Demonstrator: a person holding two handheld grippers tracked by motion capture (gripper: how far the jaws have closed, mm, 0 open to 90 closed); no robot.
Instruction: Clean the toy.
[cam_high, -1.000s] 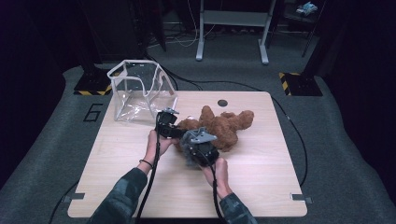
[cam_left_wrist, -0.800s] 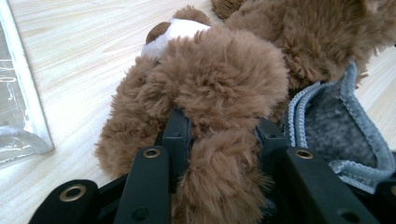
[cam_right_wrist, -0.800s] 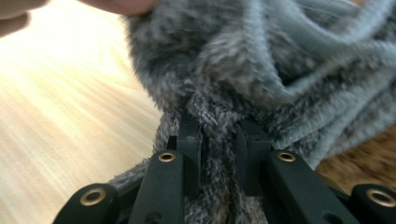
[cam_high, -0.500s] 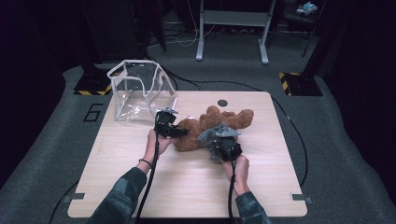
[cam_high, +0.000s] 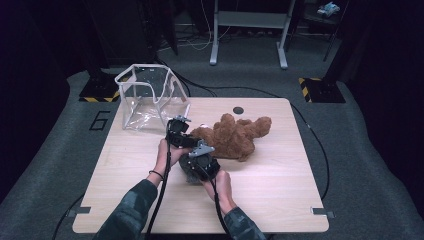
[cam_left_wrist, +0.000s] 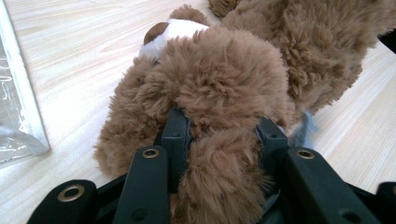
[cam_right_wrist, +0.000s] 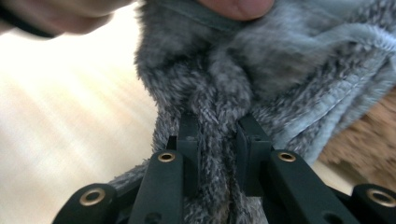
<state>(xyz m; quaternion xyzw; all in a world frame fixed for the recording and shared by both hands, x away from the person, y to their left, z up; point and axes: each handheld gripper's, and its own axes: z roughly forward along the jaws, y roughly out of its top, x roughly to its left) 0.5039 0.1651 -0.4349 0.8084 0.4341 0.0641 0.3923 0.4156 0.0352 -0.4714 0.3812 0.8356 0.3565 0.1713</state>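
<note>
Two grippers, both mine, both clamped. Left gripper (cam_high: 178, 134): jaws pinched into the bear (cam_high: 235, 136), fur bulging between them, at the bear's near-left end. Right gripper (cam_high: 201, 162): jaws nipped on a fold of grey cloth (cam_right_wrist: 261, 79), just in front of the bear. My forearms enter from the table's (cam_high: 280, 200) near edge, hands angled toward the middle. Bear lies mid-table, well off every edge. Clear bag (cam_high: 147, 95) stands at the far-left corner, near my left gripper. Bare wood lies open right and front.
</note>
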